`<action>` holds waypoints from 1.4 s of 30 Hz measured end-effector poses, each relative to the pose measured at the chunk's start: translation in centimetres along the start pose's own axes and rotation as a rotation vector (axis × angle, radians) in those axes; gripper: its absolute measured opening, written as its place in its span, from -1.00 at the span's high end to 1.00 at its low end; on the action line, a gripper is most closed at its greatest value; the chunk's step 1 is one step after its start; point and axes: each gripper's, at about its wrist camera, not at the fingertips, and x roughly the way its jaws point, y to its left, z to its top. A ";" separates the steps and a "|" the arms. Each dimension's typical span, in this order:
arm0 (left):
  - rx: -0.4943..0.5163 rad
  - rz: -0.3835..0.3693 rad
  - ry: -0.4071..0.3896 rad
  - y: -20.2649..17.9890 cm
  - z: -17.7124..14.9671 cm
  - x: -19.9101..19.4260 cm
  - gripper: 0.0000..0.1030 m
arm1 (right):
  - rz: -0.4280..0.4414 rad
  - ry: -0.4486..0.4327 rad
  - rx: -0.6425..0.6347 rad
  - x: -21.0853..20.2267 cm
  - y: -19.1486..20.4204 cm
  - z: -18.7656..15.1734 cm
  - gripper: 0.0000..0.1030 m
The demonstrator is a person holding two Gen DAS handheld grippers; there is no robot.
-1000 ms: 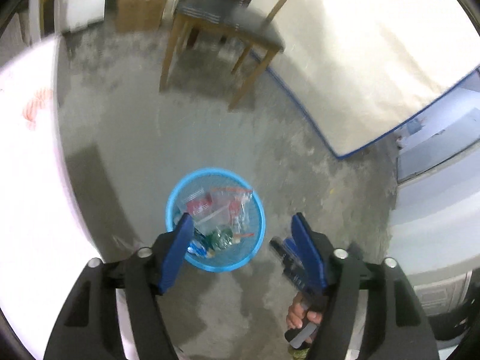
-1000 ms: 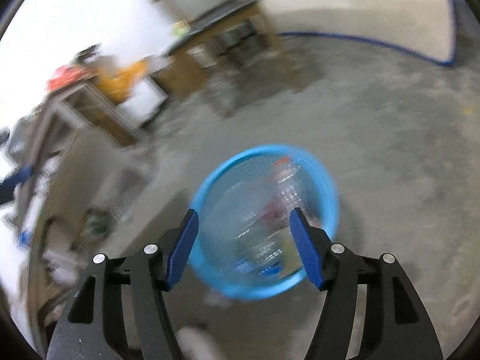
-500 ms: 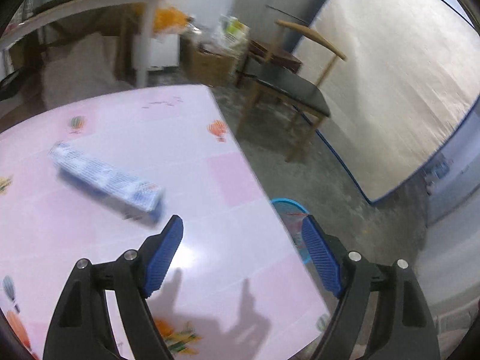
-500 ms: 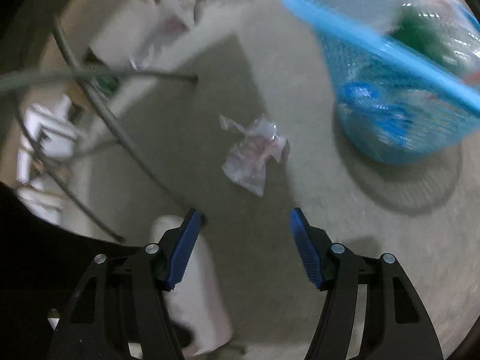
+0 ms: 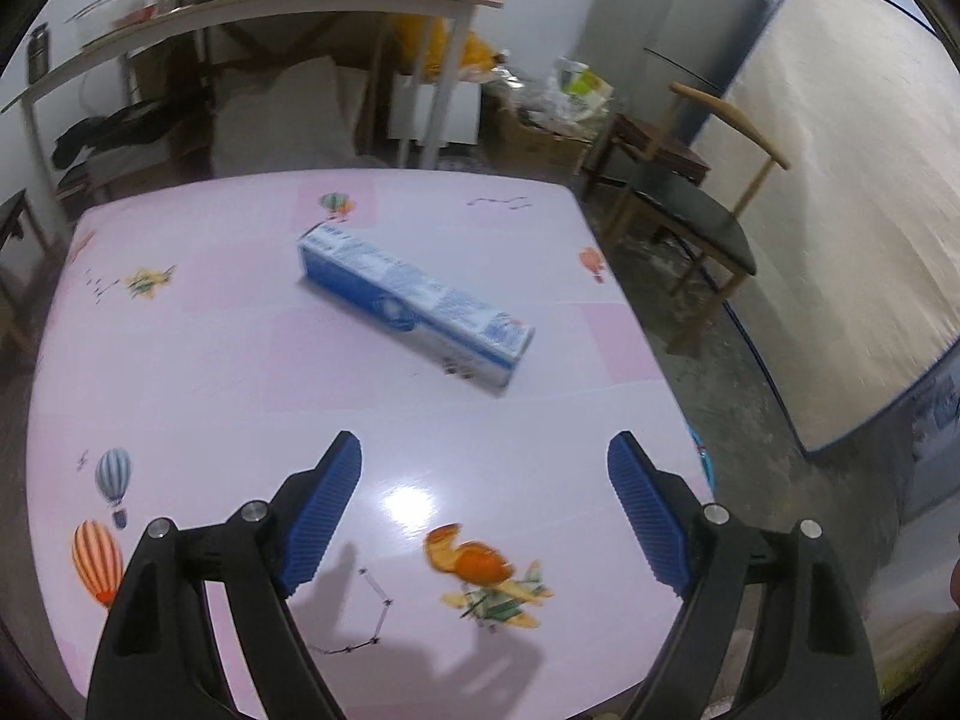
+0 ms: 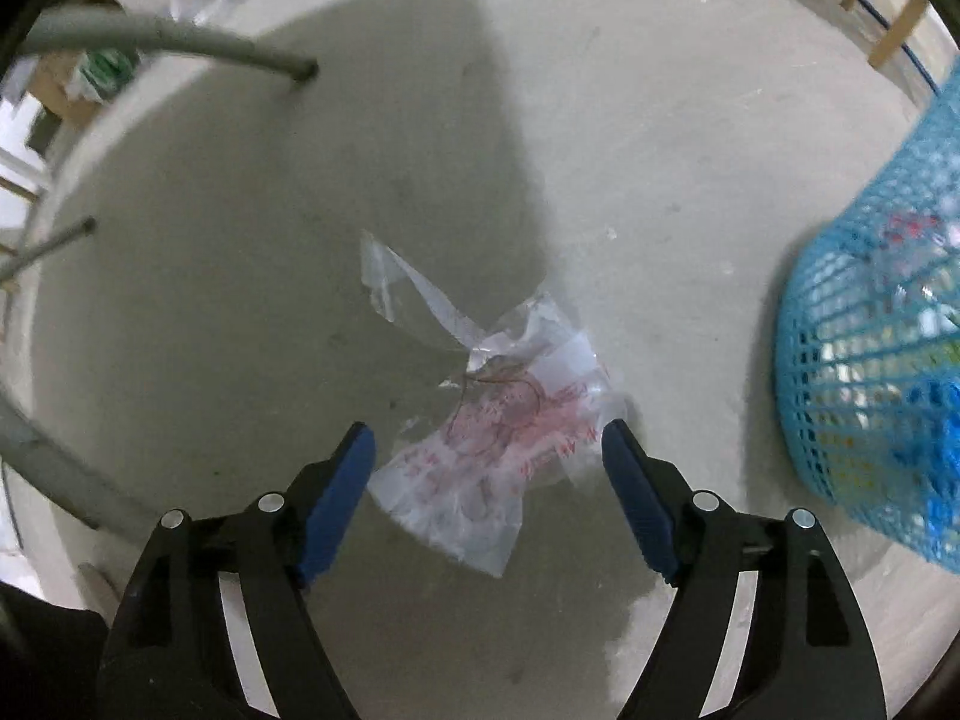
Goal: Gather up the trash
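Low in the right wrist view, the right gripper (image 6: 487,450), jaws just widened and empty, hangs over the crumpled plastic bag (image 6: 492,420) on the floor beside the blue basket (image 6: 870,372). Next it likely must drop and pinch. Above the pink table (image 5: 180,360), the left gripper (image 5: 483,468), jaws also just opened and empty, faces the blue carton (image 5: 414,306) at frame centre.

Likely a lived-in home, pink table (image 5: 180,360), wooden chair (image 5: 708,222), fridge (image 5: 690,12), concrete floor (image 6: 660,120)

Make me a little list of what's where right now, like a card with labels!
table: pink table, balloon and plane pictures on it
on table: blue and white box, lying flat
on floor: crumpled plastic bag, red print
bin: blue mesh basket, trash inside, right of the bag
left gripper: jaws open, empty, above the table
right gripper: jaws open, around the bag, not squeezing it
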 end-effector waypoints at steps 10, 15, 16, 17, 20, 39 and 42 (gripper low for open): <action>-0.051 0.031 -0.006 2.1 -0.5 -0.8 -0.59 | -0.069 0.141 -0.056 3.4 0.7 -0.2 0.71; -0.043 0.036 -0.016 2.2 -0.7 -1.0 -0.59 | -0.080 0.155 -0.066 3.8 0.6 -0.3 1.00; -0.044 0.038 -0.017 2.3 -0.8 -1.1 -0.59 | -0.082 0.153 -0.073 3.8 0.5 -0.4 1.00; -0.045 0.038 -0.017 2.3 -0.8 -1.1 -0.59 | -0.092 0.149 -0.080 3.7 0.4 -0.5 1.00; -0.054 0.033 -0.021 2.6 -0.9 -1.2 -0.59 | -0.086 0.135 -0.067 3.2 0.2 -1.3 1.00; -0.064 0.023 -0.007 2.8 -0.6 -0.6 -0.59 | -0.090 -0.073 0.057 -3.9 -4.8 -7.9 -0.30; -0.065 0.025 -0.009 2.9 -0.6 -0.5 -0.59 | -0.114 -0.036 0.109 -2.5 -6.3 -5.3 -0.46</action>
